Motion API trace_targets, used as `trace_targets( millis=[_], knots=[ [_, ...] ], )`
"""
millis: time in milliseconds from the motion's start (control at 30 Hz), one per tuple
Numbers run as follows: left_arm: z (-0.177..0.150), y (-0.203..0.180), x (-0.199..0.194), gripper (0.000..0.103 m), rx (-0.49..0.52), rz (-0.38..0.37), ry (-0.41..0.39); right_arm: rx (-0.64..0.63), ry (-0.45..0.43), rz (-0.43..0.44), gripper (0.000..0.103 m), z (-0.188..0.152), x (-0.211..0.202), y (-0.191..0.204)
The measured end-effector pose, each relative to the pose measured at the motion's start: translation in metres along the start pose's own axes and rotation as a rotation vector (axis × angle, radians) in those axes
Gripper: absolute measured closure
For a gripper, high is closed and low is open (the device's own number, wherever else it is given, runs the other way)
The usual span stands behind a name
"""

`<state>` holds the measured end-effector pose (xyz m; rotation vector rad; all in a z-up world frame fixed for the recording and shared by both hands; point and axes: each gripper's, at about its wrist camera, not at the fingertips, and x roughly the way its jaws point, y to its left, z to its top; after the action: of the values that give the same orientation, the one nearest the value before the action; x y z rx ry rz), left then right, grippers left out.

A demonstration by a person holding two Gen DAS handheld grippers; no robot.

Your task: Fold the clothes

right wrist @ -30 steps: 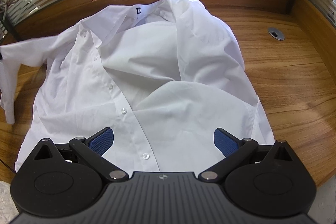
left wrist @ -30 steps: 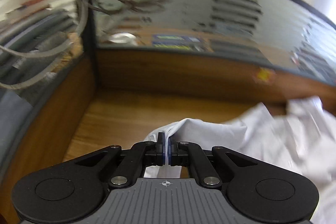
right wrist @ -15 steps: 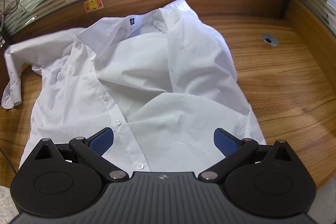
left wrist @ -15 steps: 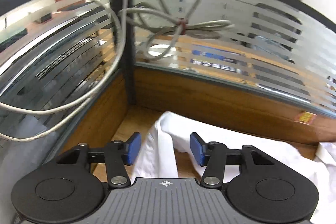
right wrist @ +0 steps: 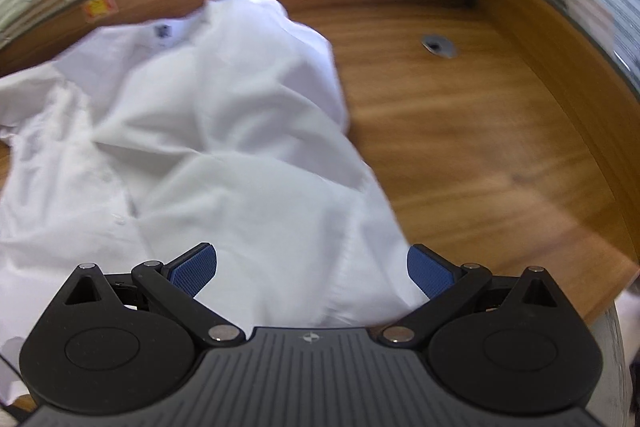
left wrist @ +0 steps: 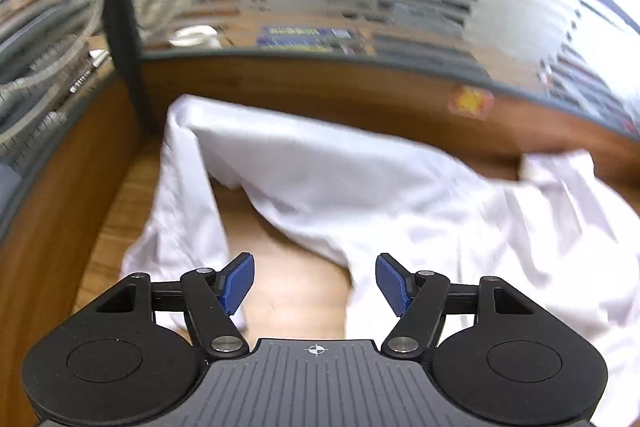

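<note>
surface: wooden desk | on it: white shirt, spread rumpled

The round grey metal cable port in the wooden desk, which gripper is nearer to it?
Right. The right gripper hovers over the white shirt, with the cable port ahead to its right. The left gripper, jaws opening, faces the shirt's sleeve; no port shows there.

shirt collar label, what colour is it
Dark blue, on the white shirt's collar label; shows best in the right wrist view.
</note>
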<state>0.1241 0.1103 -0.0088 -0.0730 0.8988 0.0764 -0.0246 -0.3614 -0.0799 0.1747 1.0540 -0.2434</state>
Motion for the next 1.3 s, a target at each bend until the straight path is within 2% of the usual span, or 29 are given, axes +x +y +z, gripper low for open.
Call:
trace_targets(
  millis=[100, 167, 233, 267, 300, 333, 367, 567, 800, 933, 1133, 1300],
  knots=[
    [-0.014, -0.014, 0.002, 0.027, 0.045, 0.009, 0.022, 0.025, 0.031, 0.009, 0.002, -0.008, 0.019, -0.012],
    [-0.021, -0.022, 0.003, 0.026, 0.081, 0.02, 0.03, 0.039, 0.04, 0.031, 0.011, -0.01, 0.027, -0.015],
    [-0.023, -0.027, 0.003, 0.026, 0.11, 0.024, 0.03, 0.051, 0.055, 0.05, 0.04, -0.01, 0.035, -0.017],
    [-0.024, -0.03, 0.002, 0.025, 0.121, 0.027, 0.028, 0.055, 0.065, 0.056, 0.048, -0.008, 0.037, -0.019],
    [-0.024, -0.032, 0.002, 0.023, 0.129, 0.032, 0.026, 0.058, 0.073, 0.061, 0.072, -0.006, 0.039, -0.021],
    [-0.025, -0.033, 0.002, 0.023, 0.134, 0.034, 0.024, 0.06, 0.076, 0.066, 0.091, -0.004, 0.04, -0.024],
    [-0.024, -0.034, 0.002, 0.023, 0.138, 0.039, 0.023, 0.059, 0.073, 0.059, 0.097, -0.001, 0.039, -0.027],
    [-0.02, -0.041, 0.002, 0.022, 0.112, 0.034, 0.027, 0.028, 0.013, -0.042, 0.098, 0.028, 0.02, -0.066],
    [-0.03, -0.072, 0.006, 0.021, 0.042, -0.094, 0.06, 0.023, -0.077, -0.174, 0.098, 0.069, -0.009, -0.127],
    [-0.038, -0.102, 0.01, 0.021, 0.072, -0.149, 0.079, 0.038, -0.109, -0.197, 0.098, 0.081, -0.026, -0.151],
    [-0.043, -0.14, 0.013, 0.02, 0.191, -0.198, 0.064, 0.058, -0.104, -0.161, 0.098, 0.053, -0.063, -0.152],
    [-0.04, -0.163, 0.015, 0.02, 0.278, -0.24, 0.048, 0.138, -0.045, -0.092, 0.097, -0.001, -0.081, -0.14]
  ],
)
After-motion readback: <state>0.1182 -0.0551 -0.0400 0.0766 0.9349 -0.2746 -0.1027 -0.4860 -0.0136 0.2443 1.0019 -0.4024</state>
